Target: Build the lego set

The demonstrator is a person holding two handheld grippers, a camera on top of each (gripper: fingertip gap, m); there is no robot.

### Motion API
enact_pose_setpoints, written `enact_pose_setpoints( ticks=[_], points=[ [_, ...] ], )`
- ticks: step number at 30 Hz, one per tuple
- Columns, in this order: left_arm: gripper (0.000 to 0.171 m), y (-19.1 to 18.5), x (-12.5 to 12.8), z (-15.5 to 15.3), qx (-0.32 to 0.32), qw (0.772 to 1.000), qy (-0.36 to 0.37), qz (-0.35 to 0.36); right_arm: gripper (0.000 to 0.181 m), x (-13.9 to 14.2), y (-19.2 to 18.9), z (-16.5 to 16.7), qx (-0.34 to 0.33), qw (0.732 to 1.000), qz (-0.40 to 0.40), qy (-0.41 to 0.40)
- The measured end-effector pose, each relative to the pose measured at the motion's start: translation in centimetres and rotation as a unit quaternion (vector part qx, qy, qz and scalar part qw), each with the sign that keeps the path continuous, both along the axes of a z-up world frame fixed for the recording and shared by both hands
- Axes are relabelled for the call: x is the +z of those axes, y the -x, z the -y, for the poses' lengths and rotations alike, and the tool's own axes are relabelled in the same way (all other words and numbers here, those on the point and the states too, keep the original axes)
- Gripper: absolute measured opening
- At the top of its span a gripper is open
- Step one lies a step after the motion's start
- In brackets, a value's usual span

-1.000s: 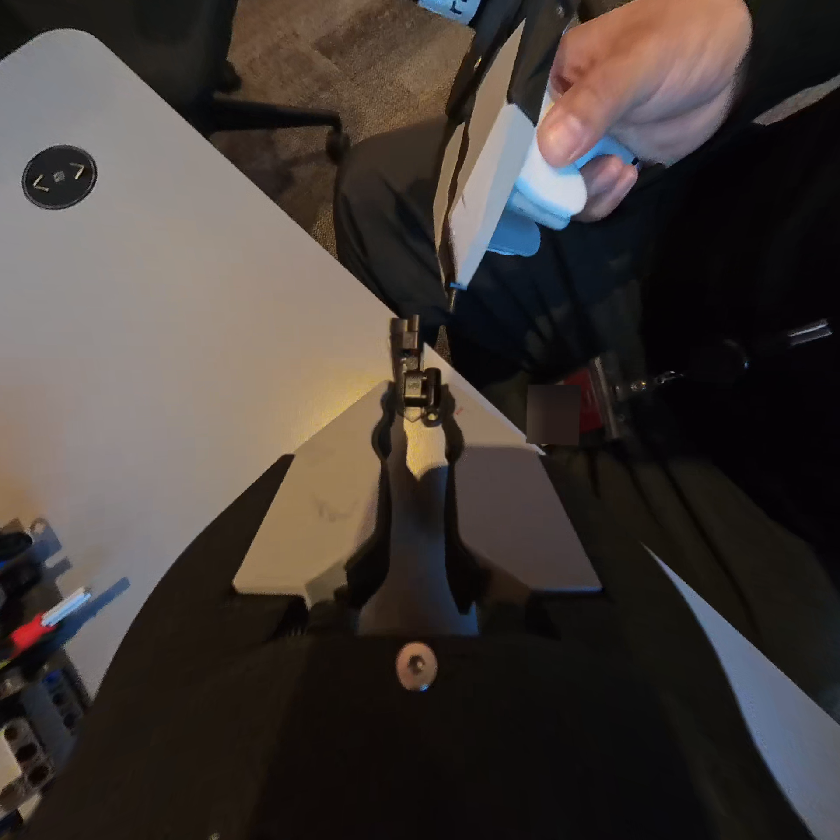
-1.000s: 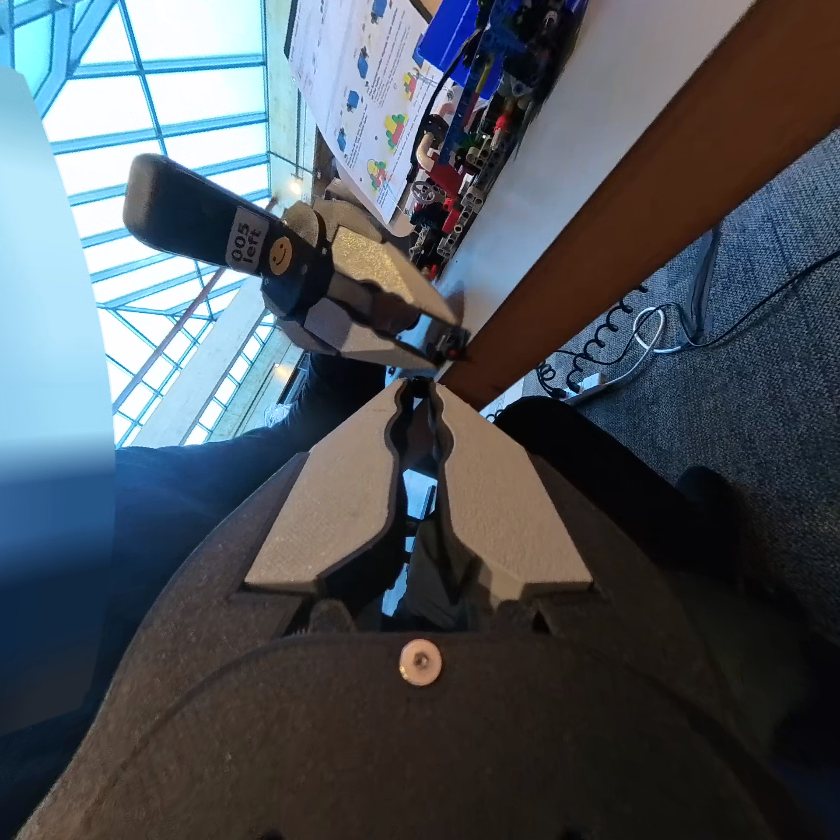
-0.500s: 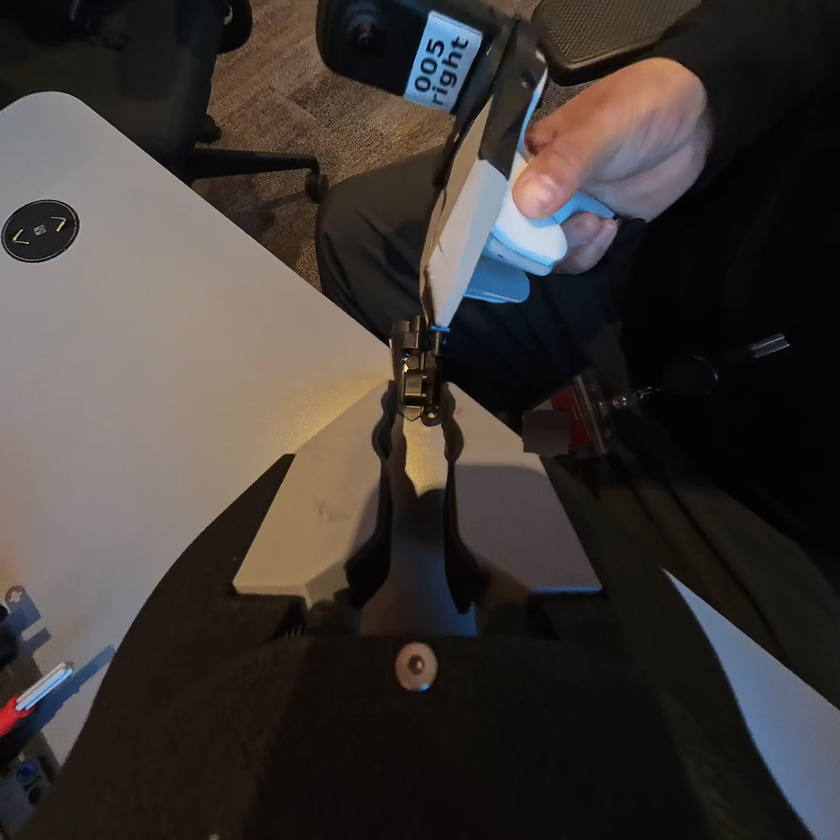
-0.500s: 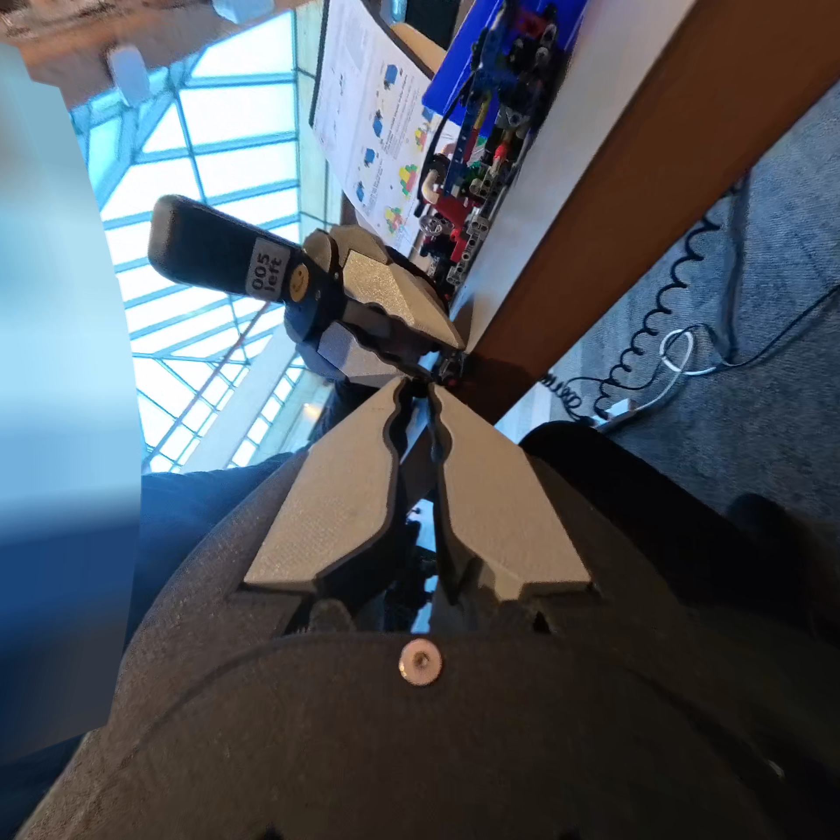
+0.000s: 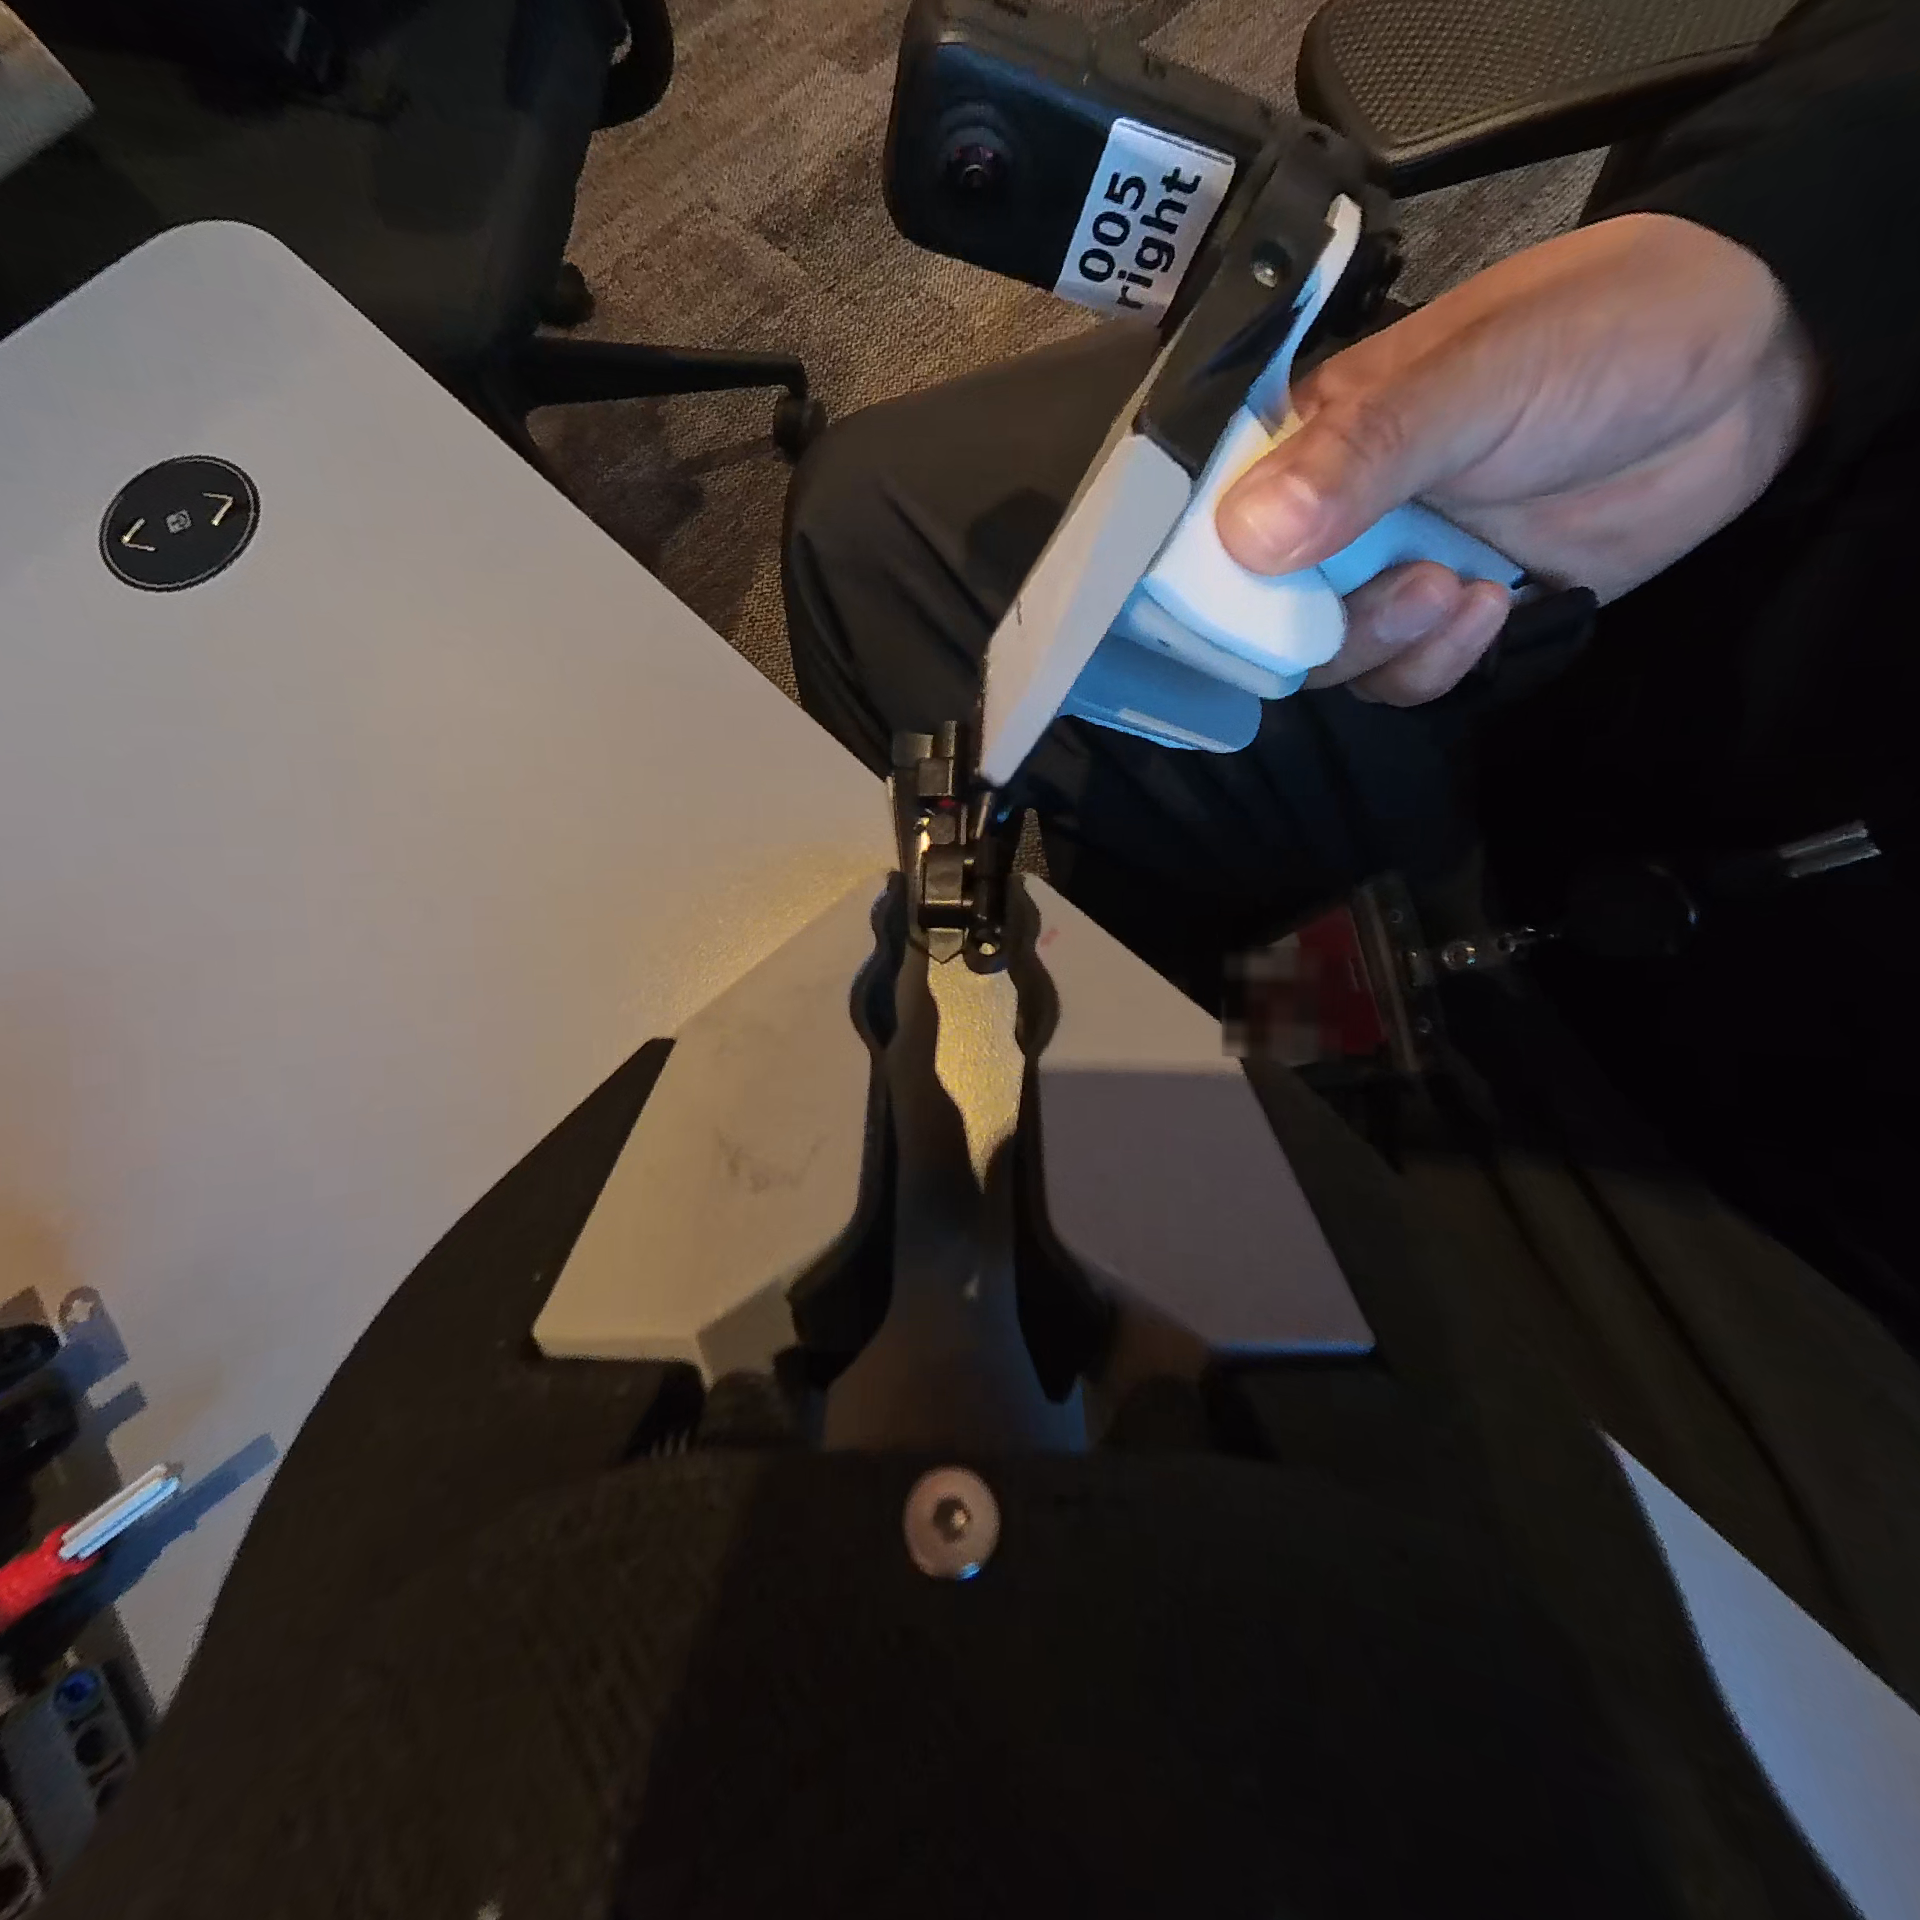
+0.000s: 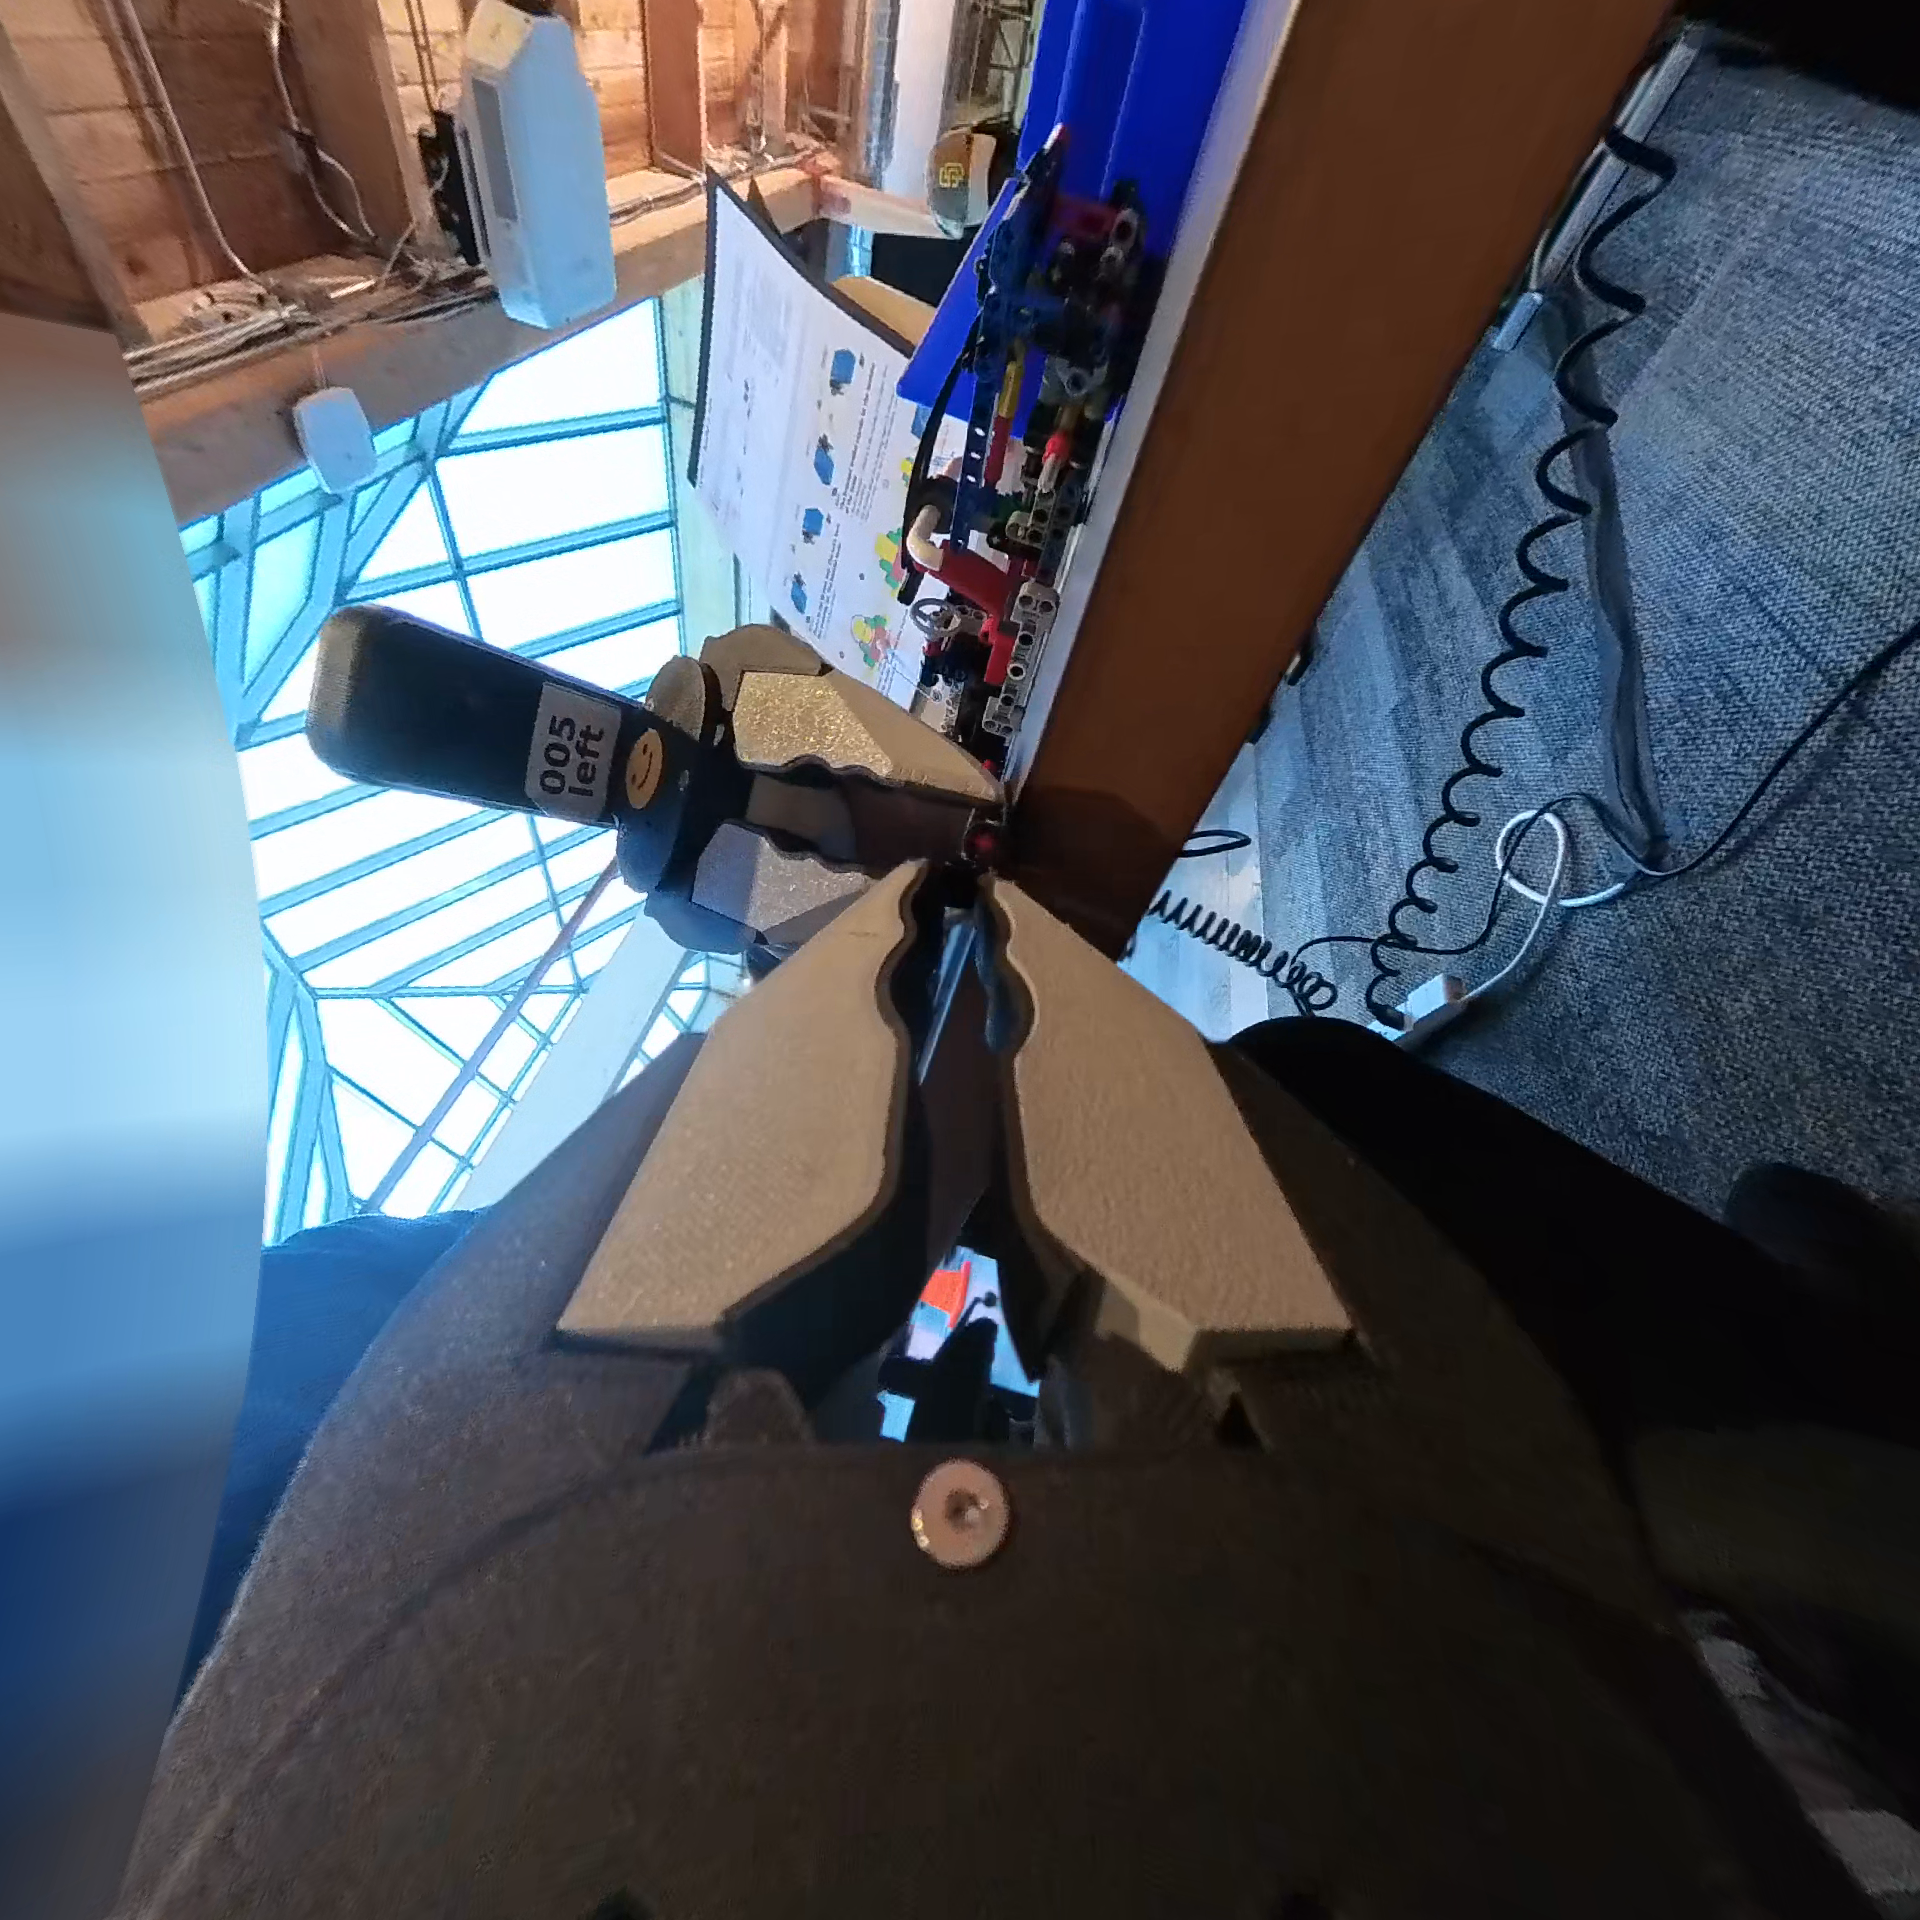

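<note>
At the far left of the left wrist view, a scatter of loose red, grey and black Lego pieces lies on the pale grey surface, near the picture's lower left border. Farther along, a round black control button is set into the surface, and most of the top is bare.

At the middle, the left gripper is closed on a small dark grey Lego sub-assembly, pinching its lower end so that the upper part stands clear of the fingertips. It is held just past the near edge of the surface, over the person's dark-clothed lap, probably so both tools can reach it from opposite sides without the surface getting in the way.

To the right, the right gripper, with flat white-grey fingers and a pale blue handle, slants down from a bare hand. Its tips meet the top of the sub-assembly. In the right wrist view the right gripper shows its jaws drawn almost together around something thin and dark; what that is cannot be told. The step looks like pressing or seating a small part into the held piece, with the left tool bracing it.

Beyond, the right wrist view shows the partly built blue, red and black Lego model standing on the surface beside a printed instruction sheet, well apart from the grippers.
</note>
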State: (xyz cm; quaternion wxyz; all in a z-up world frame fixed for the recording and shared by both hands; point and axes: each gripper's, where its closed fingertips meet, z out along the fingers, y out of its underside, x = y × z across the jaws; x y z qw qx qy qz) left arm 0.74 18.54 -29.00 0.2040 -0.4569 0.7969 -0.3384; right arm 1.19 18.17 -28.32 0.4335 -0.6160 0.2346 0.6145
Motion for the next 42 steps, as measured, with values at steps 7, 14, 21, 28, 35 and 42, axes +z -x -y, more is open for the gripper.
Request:
enact_pose_setpoints(
  ticks=[7, 14, 21, 28, 35, 42],
  points=[
    [0.016, 0.04, 0.00, 0.05, -0.005, 1.000, -0.006, 0.003, 0.003, 0.07, 0.26, 0.03, 0.007, 1.000, 0.009, -0.005],
    [0.015, 0.13, -0.02, 0.14, -0.012, 1.000, 0.007, -0.003, 0.003, 0.07, 0.51, 0.17, 0.007, 1.000, 0.005, -0.014],
    [0.015, 0.16, -0.01, 0.04, 0.011, 1.000, 0.012, -0.005, 0.002, 0.06, 0.29, 0.02, -0.019, 0.986, -0.162, -0.021],
    [0.015, 0.14, -0.03, 0.05, 0.019, 1.000, 0.023, -0.010, 0.003, 0.05, 0.70, 0.30, -0.022, 0.996, -0.078, -0.042],
    [0.015, 0.13, -0.02, 0.02, 0.018, 1.000, 0.012, -0.005, 0.003, 0.07, 0.61, 0.17, -0.018, 0.995, -0.092, -0.044],
    [0.015, 0.31, 0.00, 0.05, 0.006, 1.000, 0.014, -0.005, 0.004, 0.03, 0.58, 0.04, 0.063, 0.975, -0.211, -0.040]
  ],
)
